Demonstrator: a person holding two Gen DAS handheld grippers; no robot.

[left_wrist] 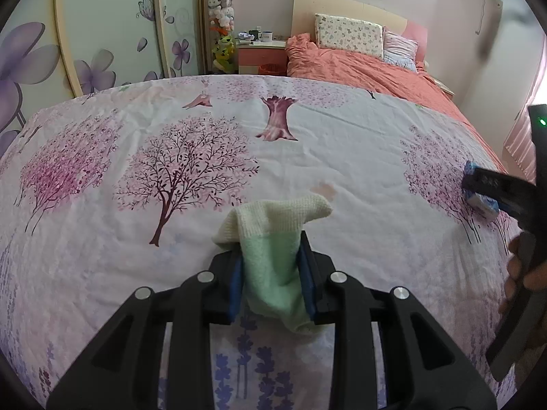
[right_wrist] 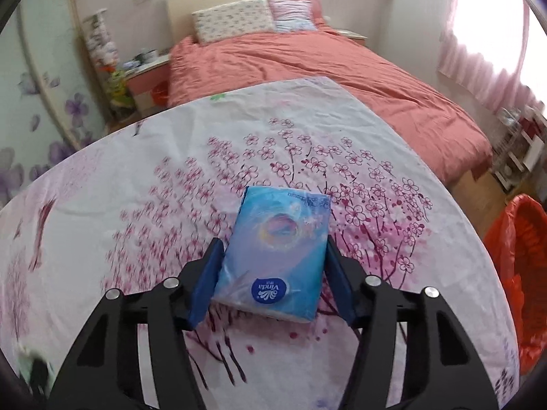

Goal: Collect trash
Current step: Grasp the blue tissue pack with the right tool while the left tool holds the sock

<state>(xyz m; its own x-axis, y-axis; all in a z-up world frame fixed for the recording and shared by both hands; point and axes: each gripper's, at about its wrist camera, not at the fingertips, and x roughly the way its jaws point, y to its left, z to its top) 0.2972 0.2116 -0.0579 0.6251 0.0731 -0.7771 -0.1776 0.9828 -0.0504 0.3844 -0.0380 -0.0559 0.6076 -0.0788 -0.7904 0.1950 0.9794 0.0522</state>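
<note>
Surroundings: flower-printed sheet (right_wrist: 143, 177), white with pink blossom trees and purple lavender sprigs, creased, spread over a rounded surface. Behind it a bed with coral duvet (right_wrist: 307, 68), crumpled; two pillows (right_wrist: 236, 24) against a pale headboard. Bedside cabinet (left_wrist: 261, 55), pink-fronted, carrying mugs; tall clear tube of plush toys (left_wrist: 221, 24) beside it; wardrobe doors with purple flower decals at left.

Bin: orange-red plastic bag (right_wrist: 519, 273), glossy and wrinkled, standing on the floor off the sheet's right edge.

Open room: the sheet's middle and far side lie bare; nothing stands between the two grippers.

Left gripper (left_wrist: 271, 273): blue pads pressed narrowly on a knitted sock (left_wrist: 273, 259), mint green with a cream cuff, soft, drooping forward over the sheet.

Right gripper (right_wrist: 271, 270): black frame, blue pads about half spread, set against both long sides of a tissue pack (right_wrist: 277, 242), which lies flat on the sheet near its right edge. Pack: rectangular, blue glossy film, "Vinda" logo at the near end. In the left wrist view the pack shows small at far right, a person's hand (left_wrist: 523, 273) on the handle.
</note>
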